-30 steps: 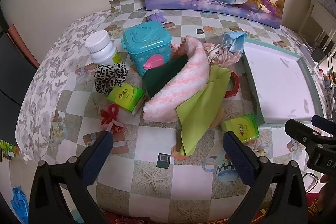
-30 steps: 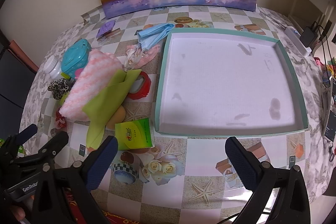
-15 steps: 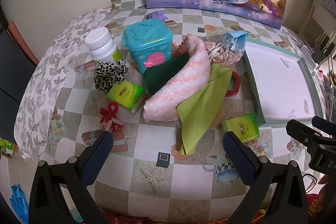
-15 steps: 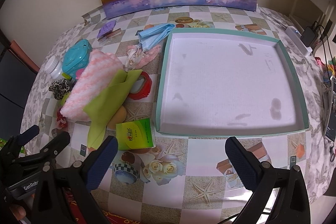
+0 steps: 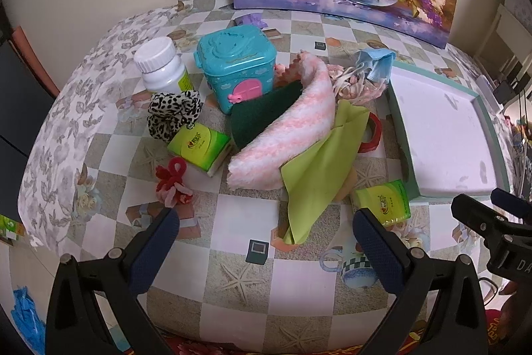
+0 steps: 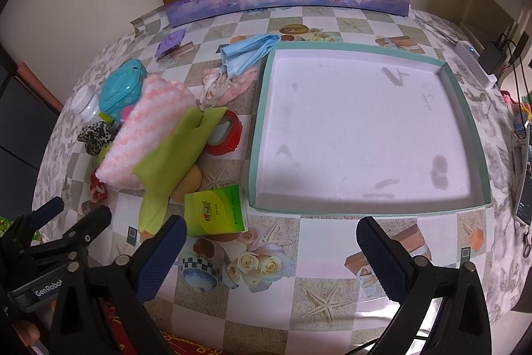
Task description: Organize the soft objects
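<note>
Towel [image 5: 292, 135] unmoved; left hand-held gripper [image 5: 266, 232] slightly closer, open.

Two green tissue packs [image 5: 199, 143] [image 5: 382, 203], one pink towel [image 5: 292, 125], one lime cloth [image 5: 319, 168], one dark green cloth [image 5: 256, 115]. One leopard scrunchie [image 5: 173, 112], one red bow [image 5: 173, 180], one blue mask [image 5: 375, 62]. One teal box [image 5: 237, 64], one white bottle [image 5: 161, 65], one tray [image 6: 365, 125].
</note>
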A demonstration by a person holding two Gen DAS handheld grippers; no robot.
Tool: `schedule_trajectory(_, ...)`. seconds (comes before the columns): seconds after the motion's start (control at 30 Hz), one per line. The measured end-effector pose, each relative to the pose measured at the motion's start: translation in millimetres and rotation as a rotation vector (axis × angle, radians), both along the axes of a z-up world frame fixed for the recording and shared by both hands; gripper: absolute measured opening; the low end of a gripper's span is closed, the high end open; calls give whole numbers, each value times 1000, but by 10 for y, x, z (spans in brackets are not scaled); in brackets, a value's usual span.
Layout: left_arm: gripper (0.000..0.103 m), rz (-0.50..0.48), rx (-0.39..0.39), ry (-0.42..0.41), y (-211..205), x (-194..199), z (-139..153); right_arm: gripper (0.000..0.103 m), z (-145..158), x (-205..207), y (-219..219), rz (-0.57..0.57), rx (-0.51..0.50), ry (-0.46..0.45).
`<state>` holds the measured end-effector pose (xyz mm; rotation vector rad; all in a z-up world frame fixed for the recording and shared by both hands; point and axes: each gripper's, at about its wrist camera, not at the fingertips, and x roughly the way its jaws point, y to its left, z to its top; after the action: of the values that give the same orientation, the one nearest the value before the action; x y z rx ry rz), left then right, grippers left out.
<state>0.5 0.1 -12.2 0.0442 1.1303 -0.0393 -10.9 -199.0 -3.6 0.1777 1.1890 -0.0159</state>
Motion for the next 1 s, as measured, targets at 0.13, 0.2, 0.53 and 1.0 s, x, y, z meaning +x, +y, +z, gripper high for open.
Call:
schedule_trajectory(0.13, 103, 26, -71, 15, 127, 28, -5, 103, -31, 24, 17, 8, -21, 14)
schedule_trajectory(0.2, 103, 44, -130, 29, 235, 44, -20, 103, -75, 72, 90, 38, -38, 33)
schedule_trajectory(0.53, 103, 163, -176, 47, 872, 182, -181, 103, -332, 269, 476, 135, 15, 119)
schedule_trajectory(1.0, 101, 317, -161, 119, 1405, 468, -695, 98, -720, 401, 622, 88, 88, 221)
